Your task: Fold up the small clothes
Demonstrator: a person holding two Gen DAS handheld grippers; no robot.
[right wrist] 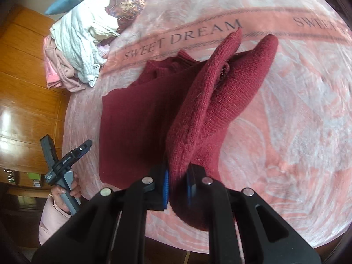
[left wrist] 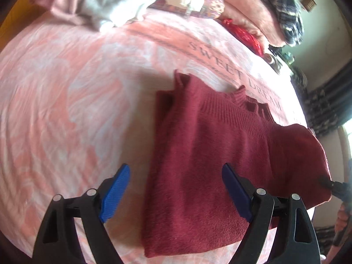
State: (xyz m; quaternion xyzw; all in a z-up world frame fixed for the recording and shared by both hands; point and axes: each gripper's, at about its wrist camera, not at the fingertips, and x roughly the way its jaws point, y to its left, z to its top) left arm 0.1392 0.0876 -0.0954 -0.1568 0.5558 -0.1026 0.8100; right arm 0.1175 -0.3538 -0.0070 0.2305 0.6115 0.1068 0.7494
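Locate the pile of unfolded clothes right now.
The pile of unfolded clothes sits at the bed's edge, upper left in the right wrist view, left of the maroon sweater and beside the patterned pillow.

One maroon sweater (left wrist: 198,154), one pink blanket (left wrist: 77,99), two grippers, one heap of clothes (right wrist: 79,50).

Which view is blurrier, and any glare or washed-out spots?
Left wrist: softer, motion-smeared pink patterned blanket; white clothes pile washed out. Right wrist: sharper, knit shows on the dark red knitted sweater; glare on the glossy orange wooden panelling. Both: fisheye bending, dark corners.
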